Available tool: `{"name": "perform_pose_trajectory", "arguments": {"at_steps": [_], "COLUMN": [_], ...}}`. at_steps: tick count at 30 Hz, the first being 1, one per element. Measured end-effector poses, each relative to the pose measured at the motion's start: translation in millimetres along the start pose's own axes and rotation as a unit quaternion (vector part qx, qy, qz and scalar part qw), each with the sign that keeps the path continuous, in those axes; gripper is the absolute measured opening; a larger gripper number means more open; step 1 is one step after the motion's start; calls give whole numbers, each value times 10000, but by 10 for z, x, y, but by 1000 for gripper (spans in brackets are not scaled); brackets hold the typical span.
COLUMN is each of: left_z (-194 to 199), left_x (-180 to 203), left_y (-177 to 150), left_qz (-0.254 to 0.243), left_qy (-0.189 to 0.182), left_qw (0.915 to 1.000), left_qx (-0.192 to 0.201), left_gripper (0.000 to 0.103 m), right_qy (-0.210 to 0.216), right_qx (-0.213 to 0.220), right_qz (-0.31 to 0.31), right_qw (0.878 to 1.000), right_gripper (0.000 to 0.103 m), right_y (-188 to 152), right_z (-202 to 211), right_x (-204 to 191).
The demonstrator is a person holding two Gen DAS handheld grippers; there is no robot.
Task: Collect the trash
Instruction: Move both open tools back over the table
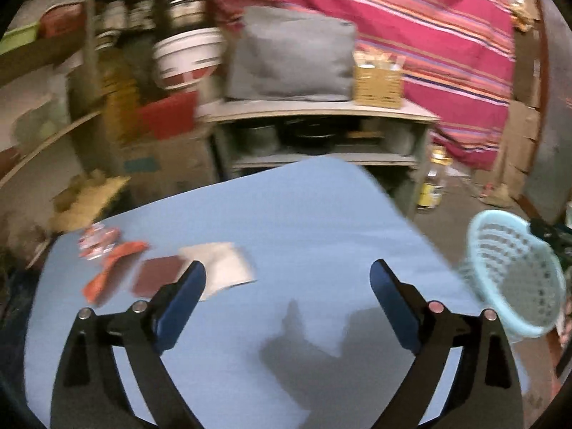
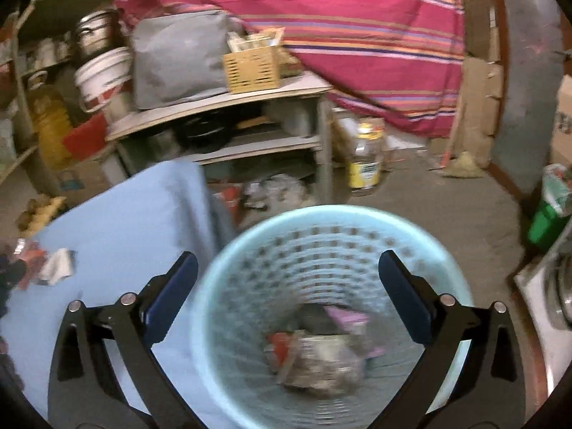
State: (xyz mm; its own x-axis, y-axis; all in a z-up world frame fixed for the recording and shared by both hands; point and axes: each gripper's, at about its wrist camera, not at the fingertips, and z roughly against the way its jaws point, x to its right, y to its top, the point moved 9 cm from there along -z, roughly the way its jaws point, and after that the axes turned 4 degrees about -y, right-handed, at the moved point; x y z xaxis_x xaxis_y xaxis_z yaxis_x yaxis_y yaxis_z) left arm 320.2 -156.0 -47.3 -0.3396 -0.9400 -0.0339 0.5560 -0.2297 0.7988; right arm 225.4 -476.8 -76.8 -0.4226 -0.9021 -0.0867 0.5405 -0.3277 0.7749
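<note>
On the blue table point(image 1: 304, 214) lie several scraps at the left: a white wrapper point(image 1: 221, 264), a dark red wrapper point(image 1: 157, 273), an orange wrapper point(image 1: 114, 268) and a red-and-white wrapper point(image 1: 96, 241). My left gripper point(image 1: 287, 284) is open above the table with nothing between its fingers, the scraps just left of it. A pale blue trash basket point(image 2: 321, 246) stands beside the table's right edge, with several wrappers point(image 2: 321, 354) at its bottom. My right gripper point(image 2: 287, 279) hangs open over the basket's mouth, empty. The basket point(image 1: 514, 271) also shows at right in the left wrist view.
Behind the table stands a grey shelf unit point(image 1: 321, 111) with a grey bag point(image 1: 289, 53) and a wicker box point(image 1: 377, 85). A plastic jar point(image 2: 366, 157) stands on the floor. A striped pink cloth point(image 1: 411, 28) hangs behind. A white bucket point(image 1: 187, 57) sits at left.
</note>
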Motion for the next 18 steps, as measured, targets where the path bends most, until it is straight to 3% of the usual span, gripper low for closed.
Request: {"name": "perform_pose_trajectory", "arguments": {"at_steps": [6, 12, 14, 18], "left_z": [-121, -189, -244, -269], "left_x": [-805, -1271, -1416, -1747], "left_y": [-192, -327, -384, -459], "left_qz": [349, 518, 551, 724], "left_qy": [466, 624, 752, 965], "left_qw": [9982, 9963, 9949, 9923], "left_qx": [-105, -277, -377, -278], "left_gripper": [92, 92, 97, 98], "right_qy": [508, 589, 563, 465], "right_qx": [-43, -191, -203, -118], "right_qz": [282, 484, 508, 900], "right_qw": [9983, 9969, 9969, 9948], "right_gripper": [99, 99, 99, 99], "right_y": [-44, -144, -181, -232], "right_z": [-54, -222, -260, -375], "right_x": [-796, -1463, -1635, -2054]}}
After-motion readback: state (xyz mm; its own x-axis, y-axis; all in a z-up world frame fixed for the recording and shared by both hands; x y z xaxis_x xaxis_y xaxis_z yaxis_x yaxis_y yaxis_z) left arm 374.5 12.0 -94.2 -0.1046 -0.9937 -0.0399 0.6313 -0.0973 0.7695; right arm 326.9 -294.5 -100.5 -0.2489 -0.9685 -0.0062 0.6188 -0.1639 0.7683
